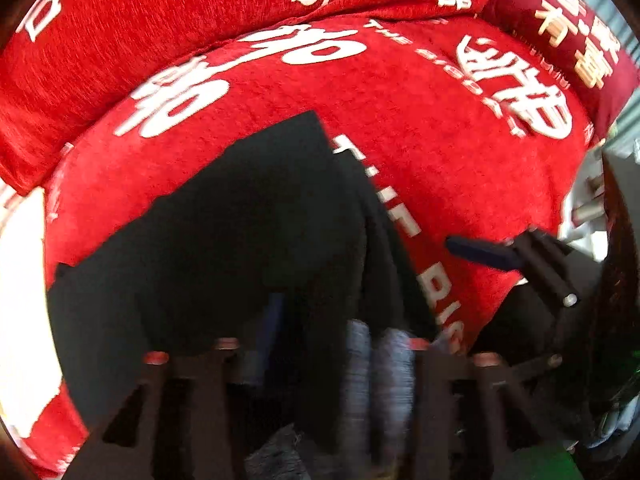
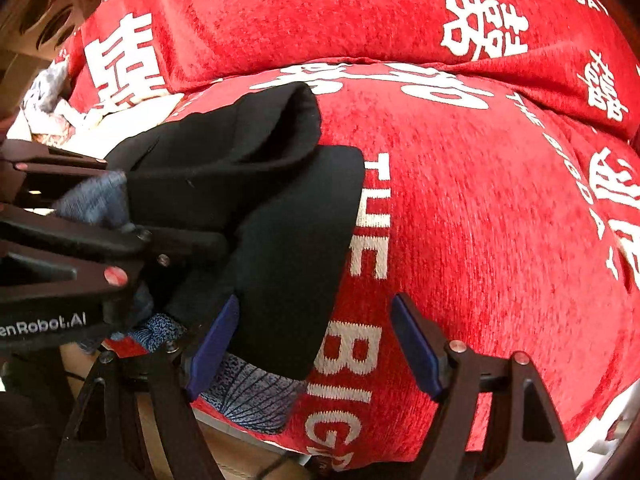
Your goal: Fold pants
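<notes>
Left wrist view was filled at its lower centre by the black folded fabric pants (image 1: 240, 248), which lay on a red chenille cushion with white woven lettering (image 1: 460, 140). A second red lettered cushion (image 1: 160, 20) was seen at twelve o'clock behind the first, and a dark maroon cushion with cream lettering (image 1: 568, 40) at one o'clock. The left tongs (image 1: 332, 356) were badly blurred at six o'clock, directly over the near edge of the pants; their jaws were seen standing apart, but whether the pads pressed on the cloth could not be told. At three o'clock the blue-padded finger of the right tongs (image 1: 480, 254) was seen over the red cushion, apart from the pants.

From the right wrist view, the pants (image 2: 260, 200) were found at nine to ten o'clock, doubled into thick layers with a rolled fold at the top. The right tongs (image 2: 316, 344) were held open wide, the left blue pad (image 2: 214, 340) just beside the pants' near corner, the right blue pad (image 2: 416, 348) over bare cushion. A blue-patterned cloth (image 2: 248, 396) was seen at six o'clock beneath the pants' corner. The left tongs (image 2: 72, 240) were seen at nine o'clock against the pants.
</notes>
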`<action>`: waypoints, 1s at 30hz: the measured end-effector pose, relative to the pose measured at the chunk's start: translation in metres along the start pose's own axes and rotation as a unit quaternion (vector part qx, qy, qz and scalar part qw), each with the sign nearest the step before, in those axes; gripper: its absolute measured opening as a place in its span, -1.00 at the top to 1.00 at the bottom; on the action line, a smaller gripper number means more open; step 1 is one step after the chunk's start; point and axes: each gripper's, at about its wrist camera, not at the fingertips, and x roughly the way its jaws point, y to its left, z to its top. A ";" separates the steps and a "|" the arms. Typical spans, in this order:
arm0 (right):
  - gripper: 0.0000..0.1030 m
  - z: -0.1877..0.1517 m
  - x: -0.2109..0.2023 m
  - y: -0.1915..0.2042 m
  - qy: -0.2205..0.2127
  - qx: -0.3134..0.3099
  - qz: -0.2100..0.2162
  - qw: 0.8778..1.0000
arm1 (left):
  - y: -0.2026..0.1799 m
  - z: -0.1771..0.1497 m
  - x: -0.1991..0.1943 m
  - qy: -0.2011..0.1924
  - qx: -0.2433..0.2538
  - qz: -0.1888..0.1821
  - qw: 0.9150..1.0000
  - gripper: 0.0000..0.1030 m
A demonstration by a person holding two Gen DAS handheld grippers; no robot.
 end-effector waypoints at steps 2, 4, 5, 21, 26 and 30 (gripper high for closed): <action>-0.57 0.000 -0.002 -0.001 0.000 -0.003 -0.001 1.000 | -0.005 0.003 0.000 -0.003 -0.012 -0.017 1.000 -0.43; -0.57 -0.002 -0.006 0.000 -0.001 -0.010 -0.003 1.000 | -0.011 0.002 -0.006 -0.004 -0.010 -0.016 1.000 -0.43; -0.57 -0.002 -0.008 0.000 -0.001 -0.014 -0.004 1.000 | -0.013 0.001 -0.013 -0.006 -0.005 -0.026 1.000 -0.43; -0.58 -0.003 -0.038 -0.055 -0.019 0.111 0.130 0.985 | 0.118 -0.059 -0.046 -0.050 -0.160 0.050 0.985 -0.43; -0.58 0.014 0.000 0.005 0.021 0.053 0.138 0.989 | 0.111 -0.066 -0.038 -0.065 -0.132 0.079 0.986 -0.59; -0.63 0.023 -0.003 0.035 -0.003 0.015 0.101 0.995 | 0.109 -0.069 -0.044 -0.082 -0.126 0.087 0.985 -0.80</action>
